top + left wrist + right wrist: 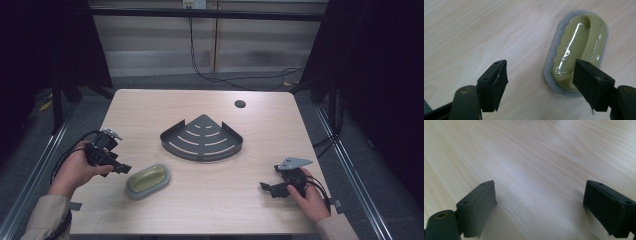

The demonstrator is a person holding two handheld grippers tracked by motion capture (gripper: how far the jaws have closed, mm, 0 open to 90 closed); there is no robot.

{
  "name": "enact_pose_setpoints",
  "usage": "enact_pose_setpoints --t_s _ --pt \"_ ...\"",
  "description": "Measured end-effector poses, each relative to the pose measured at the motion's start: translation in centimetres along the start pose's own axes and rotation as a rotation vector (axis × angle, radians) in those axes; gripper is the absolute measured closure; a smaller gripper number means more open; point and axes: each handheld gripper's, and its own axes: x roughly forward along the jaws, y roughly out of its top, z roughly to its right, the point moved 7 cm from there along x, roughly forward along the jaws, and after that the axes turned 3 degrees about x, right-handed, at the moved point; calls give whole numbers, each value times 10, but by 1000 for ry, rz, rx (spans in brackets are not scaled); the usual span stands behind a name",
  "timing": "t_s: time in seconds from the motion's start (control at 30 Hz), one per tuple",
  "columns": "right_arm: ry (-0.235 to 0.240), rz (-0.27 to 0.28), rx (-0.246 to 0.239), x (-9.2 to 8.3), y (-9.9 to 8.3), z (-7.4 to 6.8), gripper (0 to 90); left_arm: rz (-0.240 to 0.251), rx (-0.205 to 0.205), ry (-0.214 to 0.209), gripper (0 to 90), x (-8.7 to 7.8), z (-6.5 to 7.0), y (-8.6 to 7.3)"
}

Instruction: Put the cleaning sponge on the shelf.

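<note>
An olive-green scrubber (147, 181) with a grey pad underneath lies flat on the wooden table (210, 200), front left. My left gripper (123, 169) hovers just left of it, held in a hand. In the left gripper view the scrubber (579, 47) lies ahead and to the right, its near end behind the right jaw, and my left gripper (541, 68) is open with bare table between its pads. A black quarter-round slotted shelf (202, 137) sits at the table's middle. My right gripper (265, 188) rests low at the front right; in its own view my right gripper (539, 190) is open over bare wood.
A round cable hole (240, 104) is in the table top behind the shelf. Black cables (235, 77) run across the floor beyond the far edge. Dark frame posts stand at both sides of the table.
</note>
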Motion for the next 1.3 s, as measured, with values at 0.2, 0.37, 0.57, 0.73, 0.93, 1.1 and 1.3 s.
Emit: enact_pose_setpoints --t_s 0.2,0.37,0.57,0.73,0.93,1.1,1.3 --pt "0 0 -2 0 0 0 105 -16 28 -28 292 1 9 9" --pt "0 0 0 0 0 0 105 -40 65 -53 307 2 20 14" --pt "-2 -2 -2 0 0 0 103 -75 87 -74 318 5 29 18" --pt "-2 -2 -2 0 0 0 103 -116 107 -80 337 8 33 19" --pt "-2 -2 -2 0 0 0 103 -160 122 -95 370 13 38 19" --pt "-2 -2 -1 0 0 0 103 -193 138 -107 408 17 41 21" --pt "-2 -2 -1 0 0 0 103 -229 166 -103 445 23 45 25"
